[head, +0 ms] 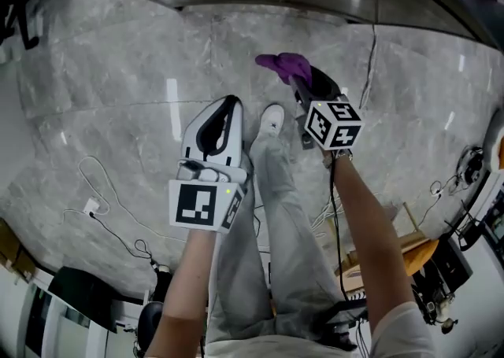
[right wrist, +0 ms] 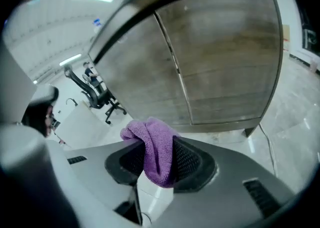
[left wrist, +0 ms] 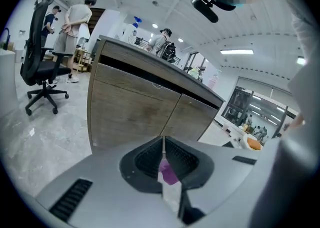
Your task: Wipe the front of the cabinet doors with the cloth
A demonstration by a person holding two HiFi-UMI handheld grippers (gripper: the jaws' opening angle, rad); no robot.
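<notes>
Right gripper [right wrist: 156,154] clamps the purple cloth [right wrist: 150,133] (bunched above the jaws), near the cabinet doors [right wrist: 225,61]. Left gripper [left wrist: 163,142] has its jaws together and faces the doors.

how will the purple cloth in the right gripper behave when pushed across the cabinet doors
Probably floppy: the purple cloth droops in a bunched fold over the jaws of the right gripper. Likely light, as a small pinch holds it. Its fuzzy pile should drag rather than slip on the cabinet doors.
</notes>
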